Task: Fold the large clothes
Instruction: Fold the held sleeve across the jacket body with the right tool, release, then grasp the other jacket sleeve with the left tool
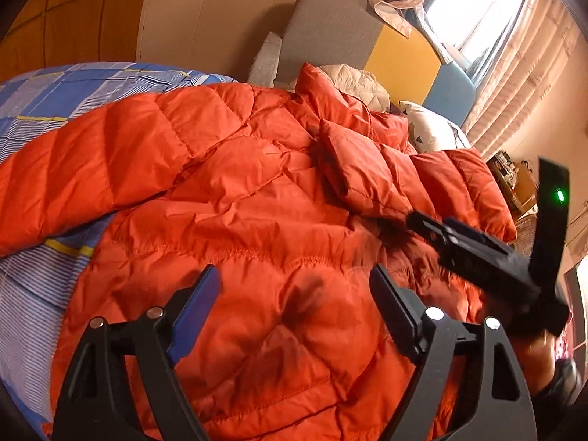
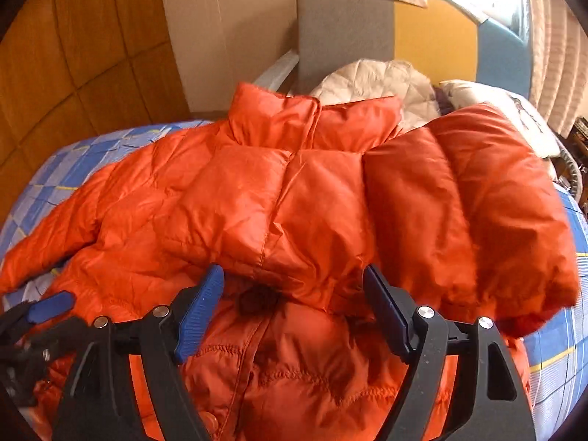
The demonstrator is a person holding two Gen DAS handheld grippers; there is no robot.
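Observation:
An orange puffer jacket (image 1: 257, 198) lies spread on the bed, collar toward the headboard. It also fills the right wrist view (image 2: 279, 198), with its right sleeve (image 2: 466, 202) folded in over the body and its left sleeve (image 2: 51, 242) stretched out to the left. My left gripper (image 1: 294, 286) is open and empty just above the jacket's lower body. My right gripper (image 2: 294, 286) is open and empty above the hem, near the zip. The right gripper (image 1: 477, 253) shows as a black body at the right of the left wrist view. A blue pad (image 2: 51, 303) of the left gripper shows at the left edge.
The bed has a blue checked sheet (image 1: 55, 92). A cream quilted garment (image 2: 375, 77) and a pillow (image 1: 430, 128) lie near the grey, yellow and blue headboard (image 2: 341, 25). A curtained window (image 1: 488, 11) is at the right, a padded wall (image 2: 55, 55) at the left.

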